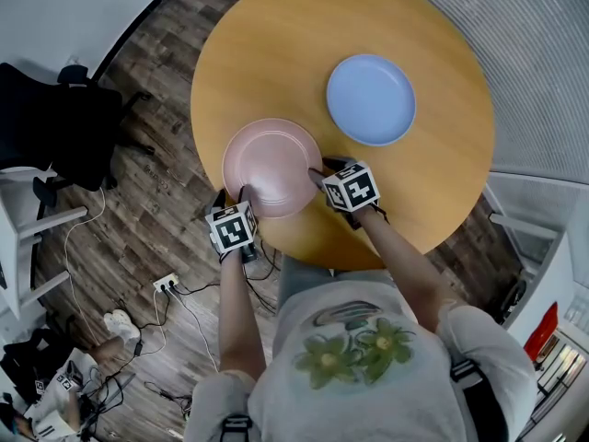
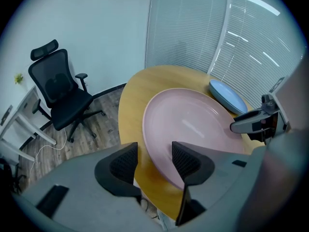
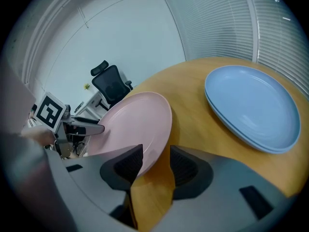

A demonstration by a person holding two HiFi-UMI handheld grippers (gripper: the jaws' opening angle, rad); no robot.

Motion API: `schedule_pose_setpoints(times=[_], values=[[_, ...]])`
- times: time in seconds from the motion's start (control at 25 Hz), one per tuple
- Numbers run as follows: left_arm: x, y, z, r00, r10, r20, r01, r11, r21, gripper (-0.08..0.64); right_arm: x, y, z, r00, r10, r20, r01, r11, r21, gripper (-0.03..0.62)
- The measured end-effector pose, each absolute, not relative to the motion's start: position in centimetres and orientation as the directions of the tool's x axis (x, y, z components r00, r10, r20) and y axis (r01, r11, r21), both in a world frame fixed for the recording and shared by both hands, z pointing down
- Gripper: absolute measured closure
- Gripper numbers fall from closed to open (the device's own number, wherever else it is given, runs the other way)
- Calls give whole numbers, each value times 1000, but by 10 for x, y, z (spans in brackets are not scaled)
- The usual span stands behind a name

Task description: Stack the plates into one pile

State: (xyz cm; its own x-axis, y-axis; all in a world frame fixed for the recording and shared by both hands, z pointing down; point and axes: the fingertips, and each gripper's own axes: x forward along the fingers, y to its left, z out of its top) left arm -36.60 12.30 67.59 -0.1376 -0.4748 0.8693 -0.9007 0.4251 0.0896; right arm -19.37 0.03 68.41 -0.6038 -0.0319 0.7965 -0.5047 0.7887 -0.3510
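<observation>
A pink plate (image 1: 271,167) is held at the near side of the round wooden table (image 1: 276,44), tilted with a shadow under it. My left gripper (image 1: 244,194) is shut on its near-left rim, and the rim runs between the jaws in the left gripper view (image 2: 154,161). On the near-right rim my right gripper (image 1: 322,173) is shut too, and the plate's edge (image 3: 130,124) sits between its jaws (image 3: 155,163). A blue plate (image 1: 371,99) lies flat on the table beyond, to the right, apart from the pink one (image 2: 193,129).
A black office chair (image 1: 64,127) stands on the wood floor left of the table. Cables and a power strip (image 1: 166,284) lie on the floor near the person's feet. Window blinds (image 1: 543,53) run along the right side.
</observation>
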Motion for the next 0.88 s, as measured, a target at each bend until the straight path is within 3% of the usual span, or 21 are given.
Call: schedule_pose_setpoints(times=[0.16,0.32,0.88], values=[[-367,125,681,-145,-463,874,-901,428,77,333,-193,6,689,-601,-22,799,-492,798,-348,420],[-367,126,682,-185,-454,871,-902,430,32,463,-190,8,690,-602,-37,798,-494,802,-336,449],[-356,120,653,-171,-499,850,-903,424,67,476,-176,4,665,-609,-64,790,-508,797,-326,453]])
